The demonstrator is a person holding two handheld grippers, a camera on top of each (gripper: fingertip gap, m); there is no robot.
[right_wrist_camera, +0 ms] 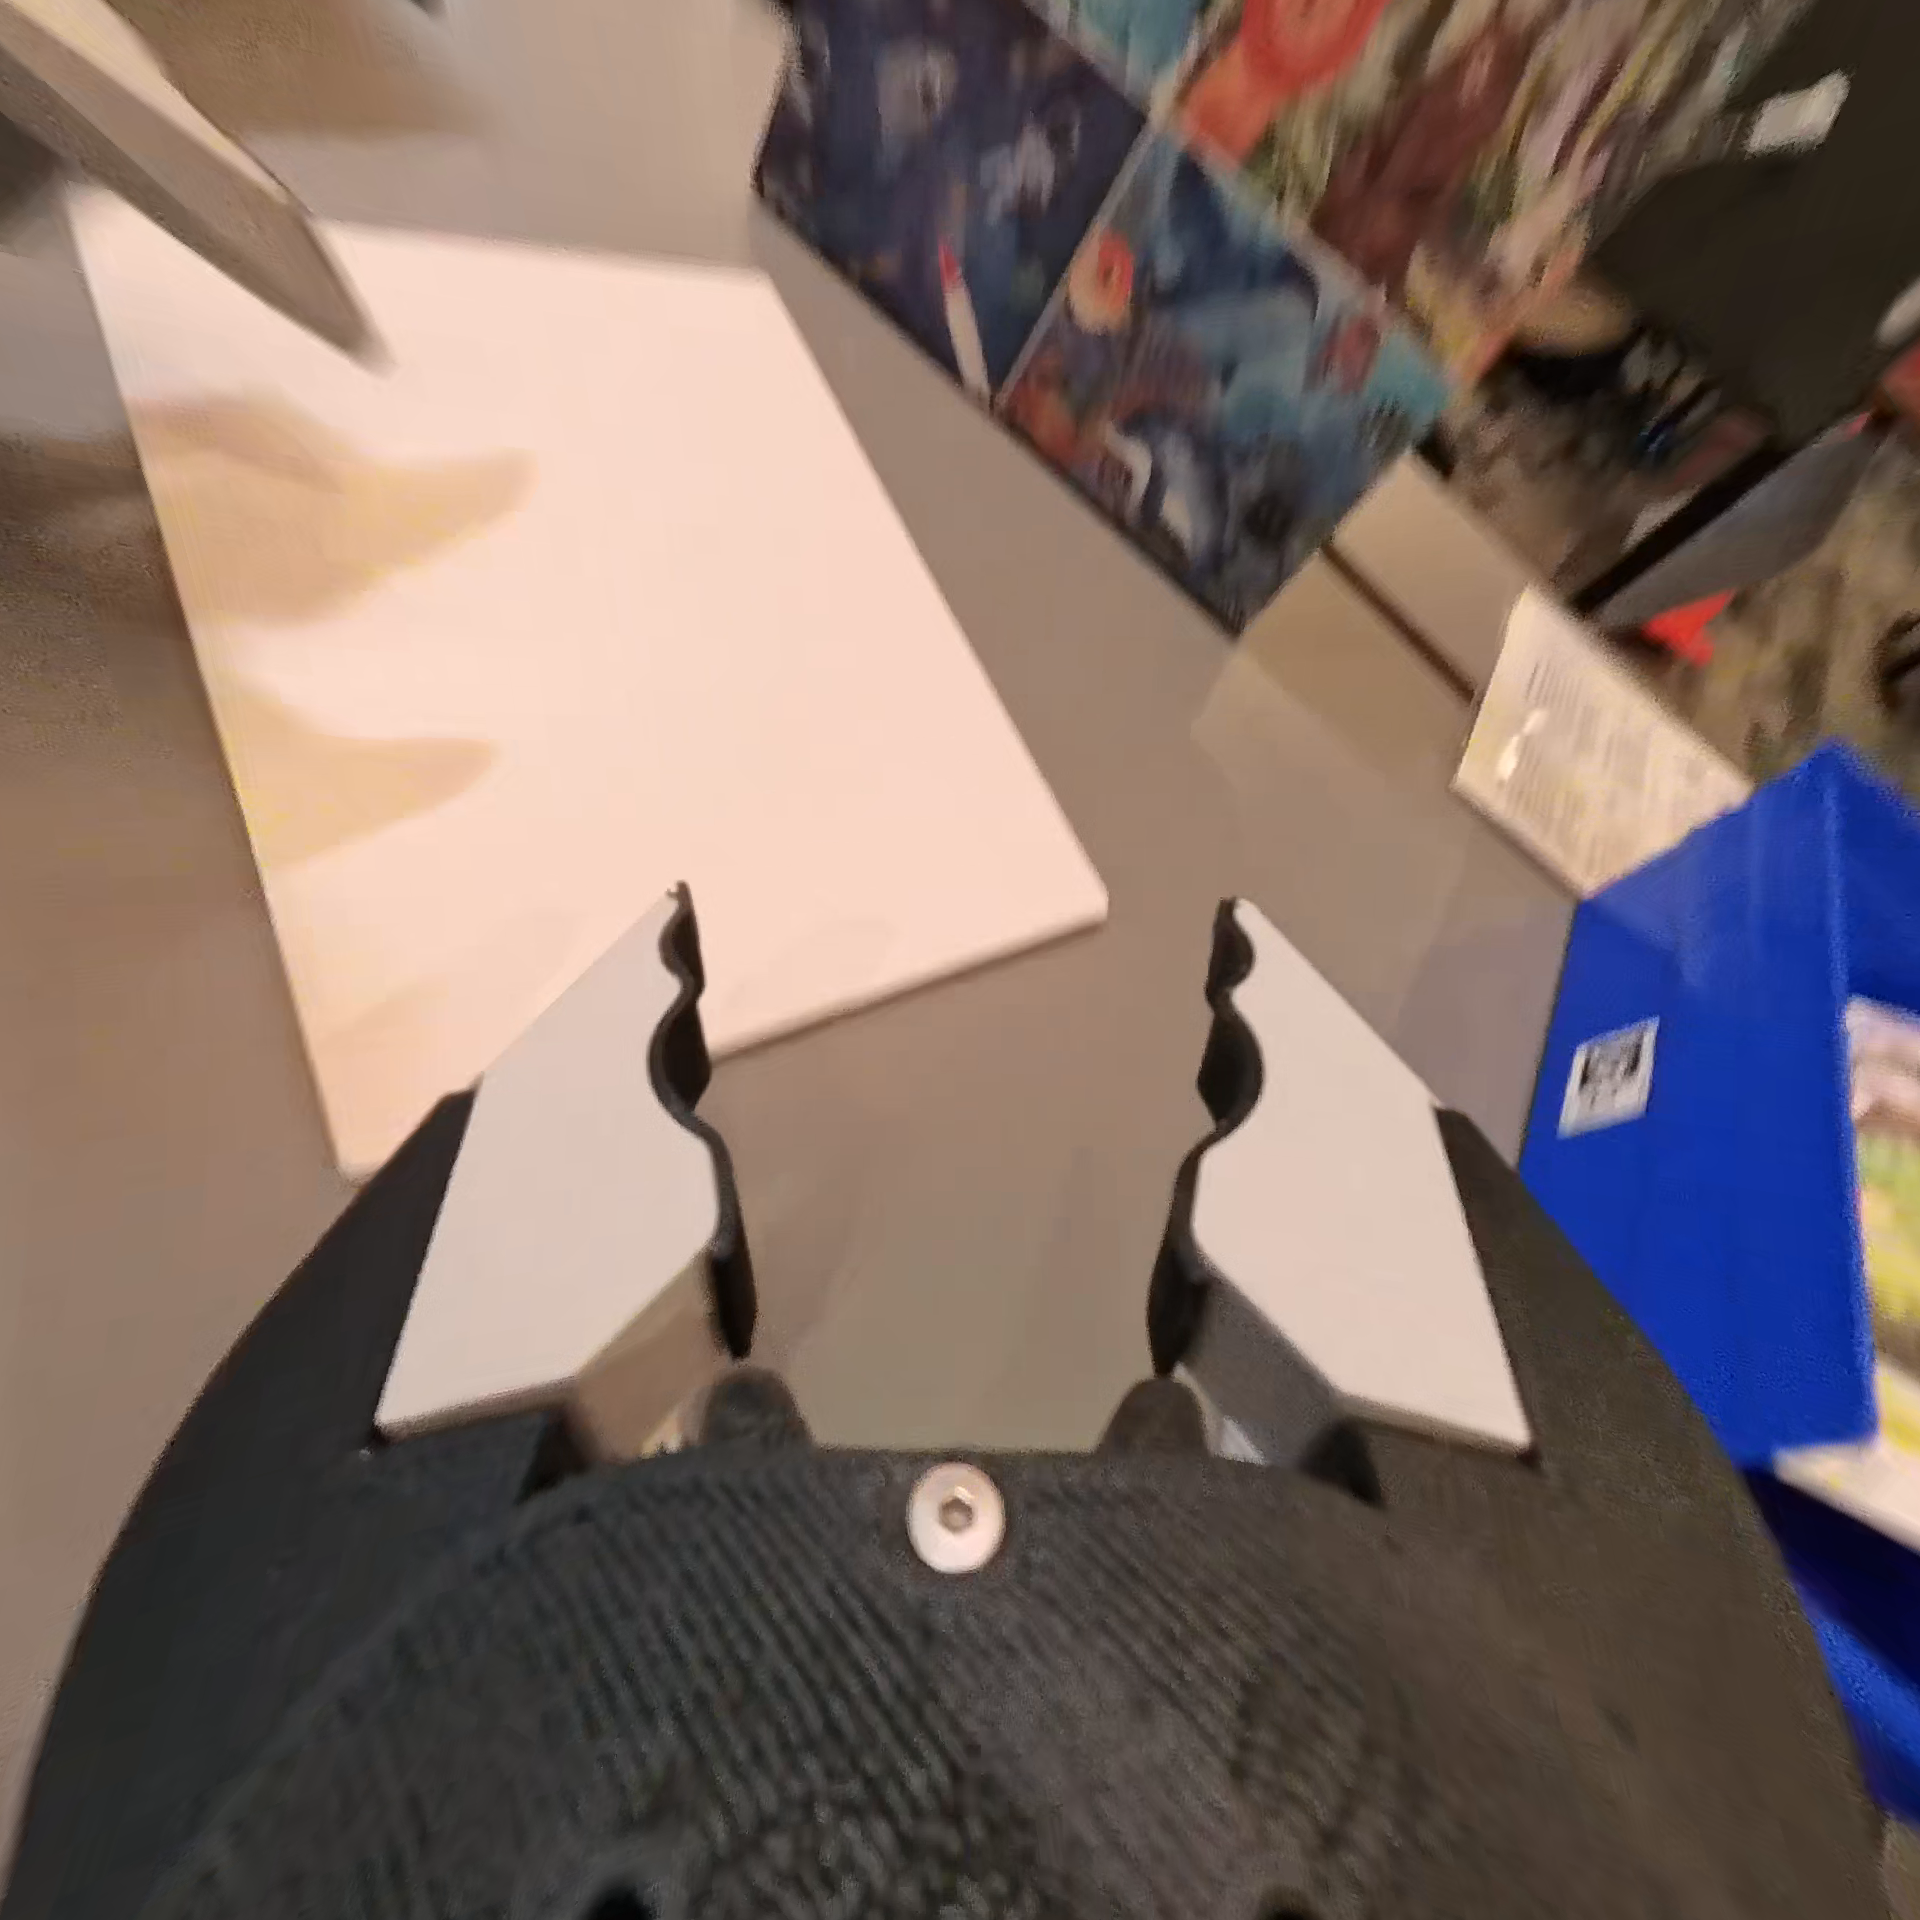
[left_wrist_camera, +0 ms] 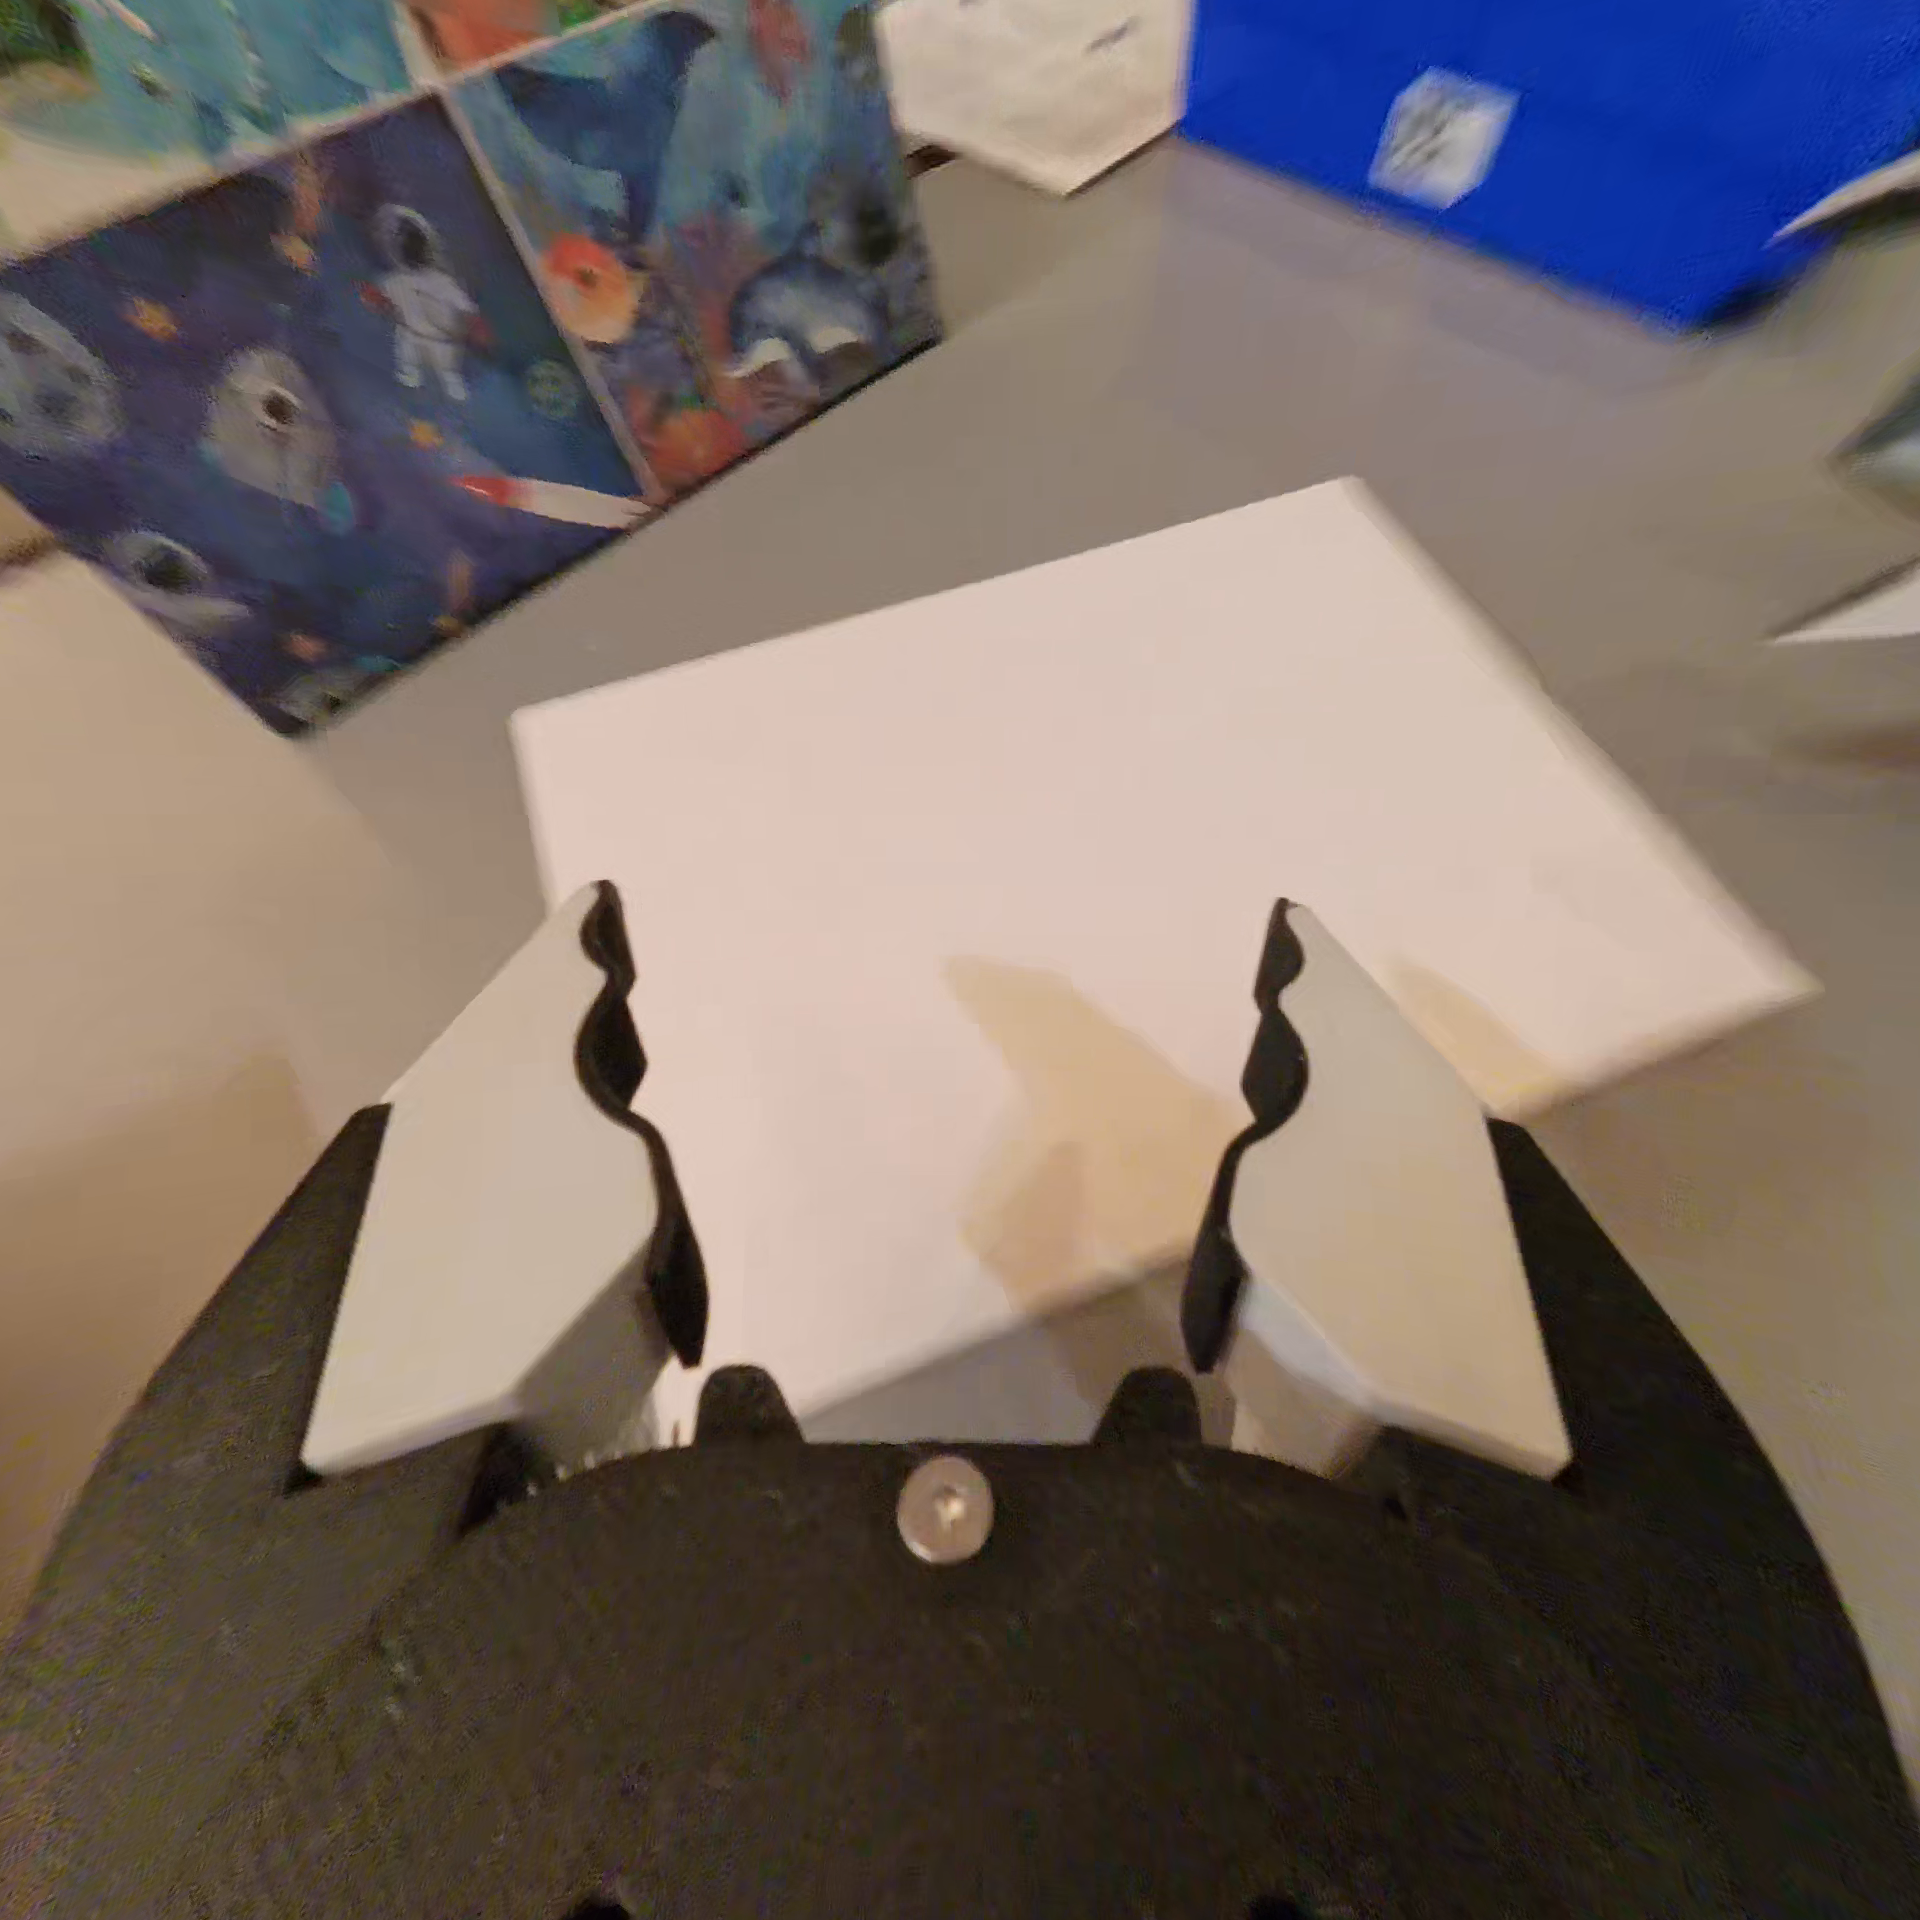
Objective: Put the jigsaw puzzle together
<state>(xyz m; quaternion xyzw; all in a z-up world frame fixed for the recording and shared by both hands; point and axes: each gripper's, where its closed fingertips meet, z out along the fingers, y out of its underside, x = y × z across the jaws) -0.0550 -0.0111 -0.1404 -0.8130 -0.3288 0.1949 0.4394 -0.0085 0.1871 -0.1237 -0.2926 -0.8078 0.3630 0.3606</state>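
Jigsaw puzzle panels (left_wrist_camera: 343, 416), large and brightly printed with space and undersea scenes, lying flat at the far left of the grey table (left_wrist_camera: 1195, 416) in the left wrist view; seen again, blurred, at the far right in the right wrist view (right_wrist_camera: 1132, 312). Joined edge to edge, as far as the blur allows telling.

White board (left_wrist_camera: 987, 831), blank and rectangular, flat on the table near the middle, just beside the printed panels but apart from them. Soft shadows of fingers across its near part. Same board (right_wrist_camera: 623, 623) at the left in the right wrist view, one corner reaching towards that gripper's left finger.

Blue box (left_wrist_camera: 1558, 156) at the far right of the left wrist view, a small white sticker on its side. Closer and to the right in the right wrist view (right_wrist_camera: 1704, 1195), with colourful printed pieces partly visible inside, too blurred to tell apart.

Pale hexagonal sheet (left_wrist_camera: 1018, 104) at the far edge, between the printed panels and the blue box.

Left gripper (left_wrist_camera: 943, 902) poised over the near part of the white board, jaws spread wide, nothing between them. Whether touching the board or above it, cannot tell. One grey finger of it (right_wrist_camera: 208, 218) showing blurred at the top left of the right wrist view.

Right gripper (right_wrist_camera: 954, 900) over bare table, just off the board's near right corner, jaws likewise wide apart and empty.
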